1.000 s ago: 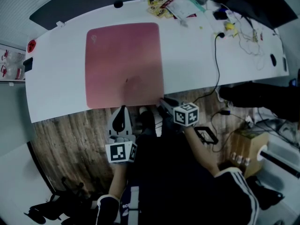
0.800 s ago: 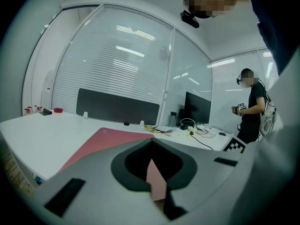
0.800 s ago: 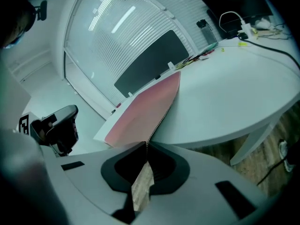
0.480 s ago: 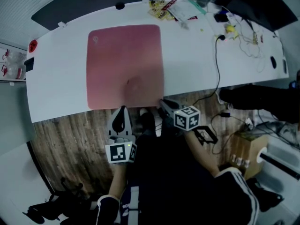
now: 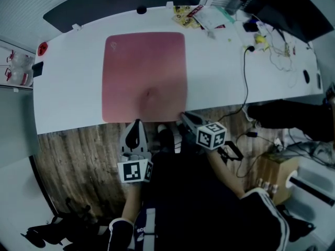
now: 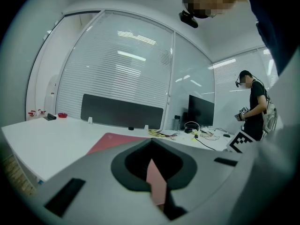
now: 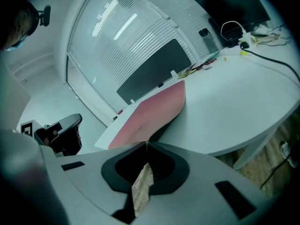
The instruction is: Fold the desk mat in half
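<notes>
Right gripper view: the right gripper (image 7: 146, 143), whose jaws have just been closing, pinches the near right corner of the desk mat (image 7: 150, 114) and holds that corner raised off the desk (image 7: 234, 111), probably to carry it toward the far edge. The left gripper (image 5: 137, 123), jaws pressed together and empty, hangs off the desk's near edge. The rest of the pink, matte mat lies flat along that edge.

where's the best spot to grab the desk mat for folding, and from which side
Probably take the desk mat by its near edge, at the corners, coming from the table's front. It is thin and flat, but that edge runs along the table's rim, so a jaw can slip under. The right gripper, jaws just closed, pinches the near right corner, slightly lifted.
</notes>
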A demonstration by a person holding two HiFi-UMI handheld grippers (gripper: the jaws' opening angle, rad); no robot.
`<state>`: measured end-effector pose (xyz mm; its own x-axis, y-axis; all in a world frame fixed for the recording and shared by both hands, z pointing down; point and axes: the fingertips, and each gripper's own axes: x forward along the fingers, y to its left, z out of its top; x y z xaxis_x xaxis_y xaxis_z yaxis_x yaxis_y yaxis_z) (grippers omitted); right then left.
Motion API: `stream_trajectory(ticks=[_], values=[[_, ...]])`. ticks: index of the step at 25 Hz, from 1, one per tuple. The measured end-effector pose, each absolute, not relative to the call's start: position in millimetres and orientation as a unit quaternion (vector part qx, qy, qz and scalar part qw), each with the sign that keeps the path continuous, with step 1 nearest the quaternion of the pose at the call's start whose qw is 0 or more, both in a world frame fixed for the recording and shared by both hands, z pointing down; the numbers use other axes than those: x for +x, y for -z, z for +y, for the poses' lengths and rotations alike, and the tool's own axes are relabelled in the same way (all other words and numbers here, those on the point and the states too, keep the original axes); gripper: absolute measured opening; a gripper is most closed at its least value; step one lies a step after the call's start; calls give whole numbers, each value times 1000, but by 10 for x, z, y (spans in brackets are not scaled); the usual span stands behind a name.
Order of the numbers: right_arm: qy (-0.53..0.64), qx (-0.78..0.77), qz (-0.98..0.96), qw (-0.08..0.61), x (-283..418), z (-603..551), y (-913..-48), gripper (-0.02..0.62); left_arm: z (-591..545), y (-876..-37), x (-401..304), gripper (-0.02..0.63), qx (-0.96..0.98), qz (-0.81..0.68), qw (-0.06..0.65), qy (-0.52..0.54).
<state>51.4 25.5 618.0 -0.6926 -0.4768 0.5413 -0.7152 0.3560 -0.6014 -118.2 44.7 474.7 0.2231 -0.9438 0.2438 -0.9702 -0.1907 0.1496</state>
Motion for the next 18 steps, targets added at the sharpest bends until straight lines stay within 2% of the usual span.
stream_trajectory(ticks=[18], values=[[-407,366,-828,121,273,54,-5955,14,417,-4588,-1347,2,760,-635,133,-36]])
